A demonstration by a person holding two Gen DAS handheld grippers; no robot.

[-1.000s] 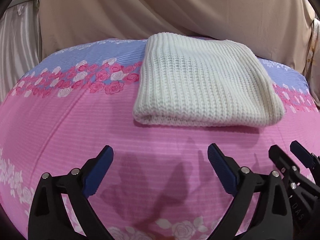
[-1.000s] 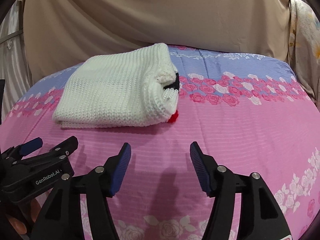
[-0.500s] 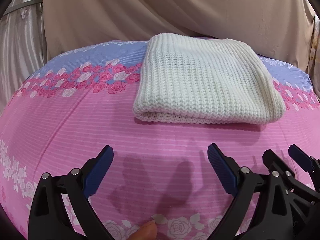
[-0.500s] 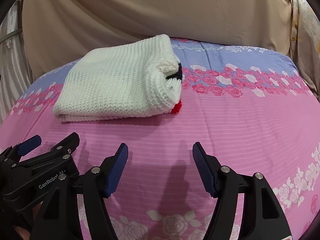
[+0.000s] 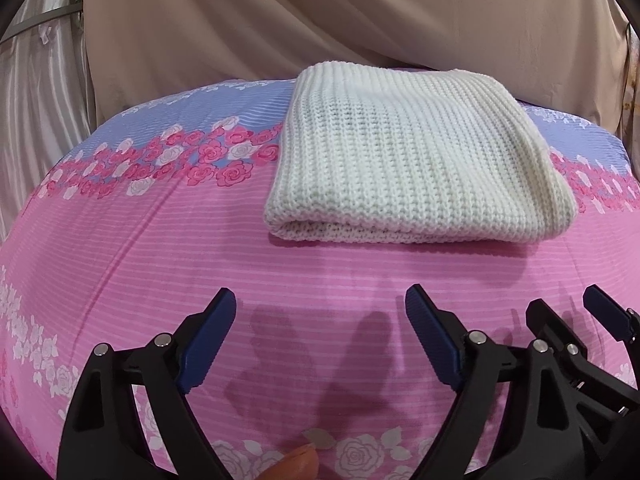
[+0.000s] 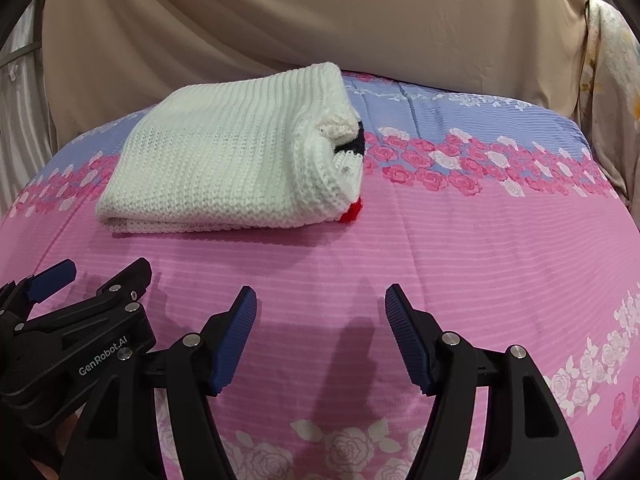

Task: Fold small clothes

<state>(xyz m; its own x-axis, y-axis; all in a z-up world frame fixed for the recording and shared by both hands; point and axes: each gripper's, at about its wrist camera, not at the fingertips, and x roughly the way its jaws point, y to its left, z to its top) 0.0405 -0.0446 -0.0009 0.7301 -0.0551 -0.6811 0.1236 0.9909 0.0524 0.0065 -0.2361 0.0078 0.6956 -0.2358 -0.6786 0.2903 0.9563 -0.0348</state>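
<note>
A white knitted garment [image 5: 412,156] lies folded into a thick rectangle on the pink and blue flowered sheet [image 5: 140,248]. In the right wrist view the garment [image 6: 224,164] shows black and red trim at its right end. My left gripper [image 5: 320,312] is open and empty, held back from the garment's near fold. My right gripper [image 6: 320,312] is open and empty, near and to the right of the garment. Each gripper shows in the other's view, the right one [image 5: 568,320] at the lower right, the left one [image 6: 92,284] at the lower left.
A beige cloth [image 5: 360,16] hangs behind the bed. A pale curtain [image 5: 36,92] hangs at the far left. A flowered fabric [image 6: 608,80] hangs at the right. A fingertip [image 5: 296,468] shows at the bottom edge.
Both grippers have drawn slightly back and up from the folded garment. Both stay open. The garment has not moved.
</note>
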